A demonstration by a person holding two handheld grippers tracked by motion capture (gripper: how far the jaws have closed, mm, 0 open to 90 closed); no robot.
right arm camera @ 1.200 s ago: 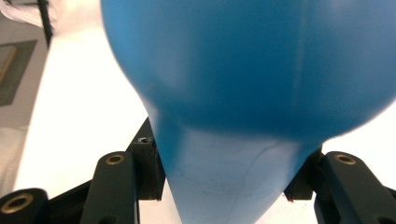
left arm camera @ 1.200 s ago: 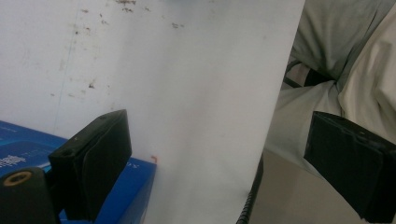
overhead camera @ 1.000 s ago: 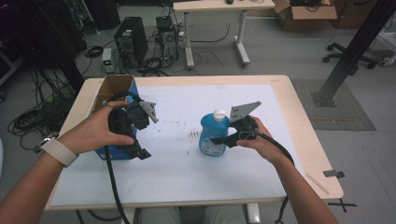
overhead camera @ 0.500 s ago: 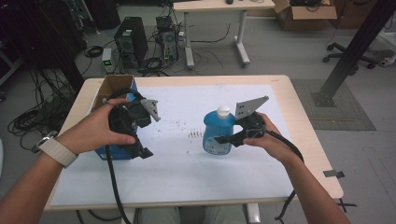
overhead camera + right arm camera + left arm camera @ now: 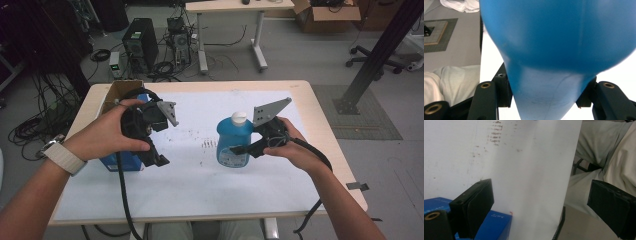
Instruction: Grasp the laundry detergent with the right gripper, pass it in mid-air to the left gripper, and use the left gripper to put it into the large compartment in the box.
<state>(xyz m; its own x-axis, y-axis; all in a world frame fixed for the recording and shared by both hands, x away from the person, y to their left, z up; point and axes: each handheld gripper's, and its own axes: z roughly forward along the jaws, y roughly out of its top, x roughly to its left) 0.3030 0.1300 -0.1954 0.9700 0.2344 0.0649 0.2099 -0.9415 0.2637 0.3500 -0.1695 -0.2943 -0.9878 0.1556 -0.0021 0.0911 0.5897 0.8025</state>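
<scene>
The grasp looks done: the right gripper [image 5: 245,148] is clamped on the blue plastic bottle with a white cap [image 5: 234,141], pinched between its jaws. The left gripper [image 5: 541,206] gapes empty; placing remains.

Beyond the light wooden work table [image 5: 320,120] with its white top, a grey floor [image 5: 300,55] carries a second pale desk [image 5: 230,6], a black computer tower [image 5: 141,42] among tangled cables [image 5: 45,120], a cardboard box [image 5: 327,12] and a dark slanted post [image 5: 380,55].
</scene>
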